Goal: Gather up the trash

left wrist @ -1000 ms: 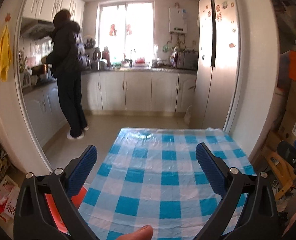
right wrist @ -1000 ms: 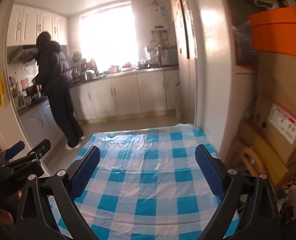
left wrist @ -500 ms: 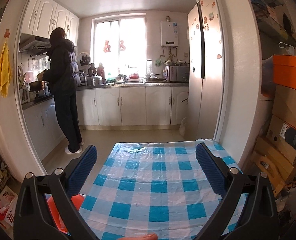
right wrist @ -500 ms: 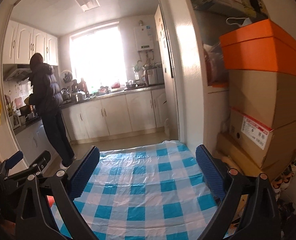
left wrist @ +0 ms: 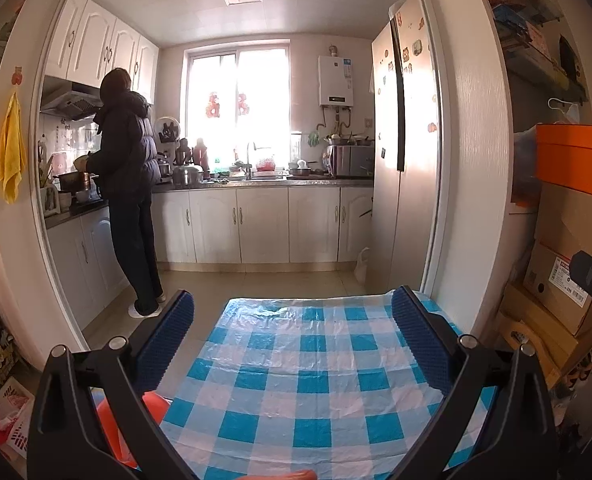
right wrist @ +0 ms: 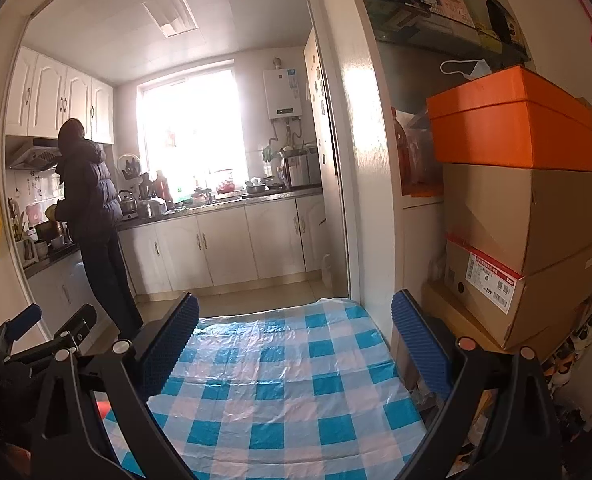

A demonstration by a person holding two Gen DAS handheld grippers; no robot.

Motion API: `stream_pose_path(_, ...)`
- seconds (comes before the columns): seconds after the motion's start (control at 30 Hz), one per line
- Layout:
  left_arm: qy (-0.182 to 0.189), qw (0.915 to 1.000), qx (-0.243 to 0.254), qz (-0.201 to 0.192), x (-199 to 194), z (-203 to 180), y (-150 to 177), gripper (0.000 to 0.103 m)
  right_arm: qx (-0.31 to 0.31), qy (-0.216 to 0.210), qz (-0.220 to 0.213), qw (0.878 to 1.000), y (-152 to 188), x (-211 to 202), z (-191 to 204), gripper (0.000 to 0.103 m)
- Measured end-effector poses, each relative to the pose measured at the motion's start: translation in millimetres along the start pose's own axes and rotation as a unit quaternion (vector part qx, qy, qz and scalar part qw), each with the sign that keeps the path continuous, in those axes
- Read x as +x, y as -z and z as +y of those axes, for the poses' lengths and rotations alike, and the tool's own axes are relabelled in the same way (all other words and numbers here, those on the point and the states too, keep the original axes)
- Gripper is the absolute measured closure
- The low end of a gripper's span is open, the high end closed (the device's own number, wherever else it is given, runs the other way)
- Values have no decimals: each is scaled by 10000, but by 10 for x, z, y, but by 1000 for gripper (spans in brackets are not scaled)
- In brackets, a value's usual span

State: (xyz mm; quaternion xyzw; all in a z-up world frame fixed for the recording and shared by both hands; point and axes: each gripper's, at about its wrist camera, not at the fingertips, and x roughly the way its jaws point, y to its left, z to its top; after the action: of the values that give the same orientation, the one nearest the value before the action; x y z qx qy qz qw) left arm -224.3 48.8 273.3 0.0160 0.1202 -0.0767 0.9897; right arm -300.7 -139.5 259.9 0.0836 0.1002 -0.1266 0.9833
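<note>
I see no piece of trash in either view. My left gripper (left wrist: 294, 314) is open and empty, held above a table covered with a blue and white checked plastic cloth (left wrist: 311, 364). My right gripper (right wrist: 296, 316) is open and empty above the same cloth (right wrist: 280, 384). The left gripper also shows at the left edge of the right wrist view (right wrist: 44, 330). A tip of the right gripper shows at the right edge of the left wrist view (left wrist: 591, 276).
An orange stool (left wrist: 114, 424) stands left of the table. A person in a dark jacket (left wrist: 130, 200) stands at the kitchen counter. Stacked cardboard boxes (right wrist: 523, 256) with an orange box (right wrist: 511, 120) on top stand to the right. A fridge (left wrist: 399, 168) stands beyond the doorway.
Both grippers have tilted upward, so more ceiling and less table shows. Both stay open and empty. The person at the counter has not moved.
</note>
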Motion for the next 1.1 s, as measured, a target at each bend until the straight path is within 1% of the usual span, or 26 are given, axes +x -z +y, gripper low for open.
stream_pose_path(0.63,47,10000,-15,16,-59,-23,-7,4,15,133,-13,9999,40,-1,-42,7)
stream_pose_path(1.1,73,10000,-14,60,9,-75,12,4,12,223,-34,9997,68,32,-81,7)
